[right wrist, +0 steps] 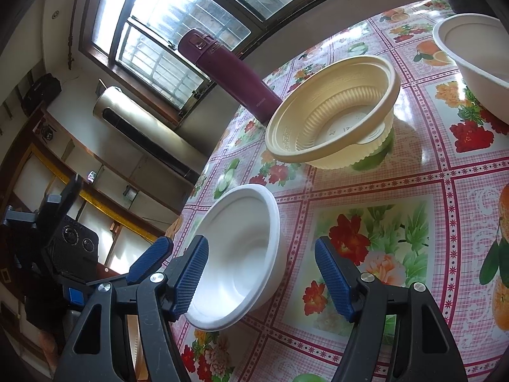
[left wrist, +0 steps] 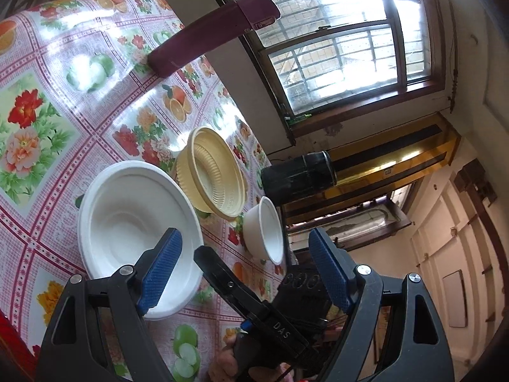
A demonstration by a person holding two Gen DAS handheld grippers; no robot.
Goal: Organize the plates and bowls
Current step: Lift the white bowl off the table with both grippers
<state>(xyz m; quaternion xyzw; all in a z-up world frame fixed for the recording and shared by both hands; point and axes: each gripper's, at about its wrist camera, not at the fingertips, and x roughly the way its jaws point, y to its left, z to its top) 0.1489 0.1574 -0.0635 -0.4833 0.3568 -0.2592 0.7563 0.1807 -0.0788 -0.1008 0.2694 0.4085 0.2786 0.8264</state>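
Both pairs of blue fingers (right wrist: 191,280) stand apart, released, gripping nothing. Right gripper (right wrist: 262,275) tilts down over the small white bowl (right wrist: 241,254), which sits at the tabletop's (right wrist: 381,187) near edge, its rim between the pads untouched. Left gripper (left wrist: 245,270) hangs beside the large white bowl (left wrist: 127,219). Bare cloth lies between bowls. Farther in sits the beige bowl (right wrist: 334,121); beyond it a maroon flask (right wrist: 229,73) stands by the window-side edge.
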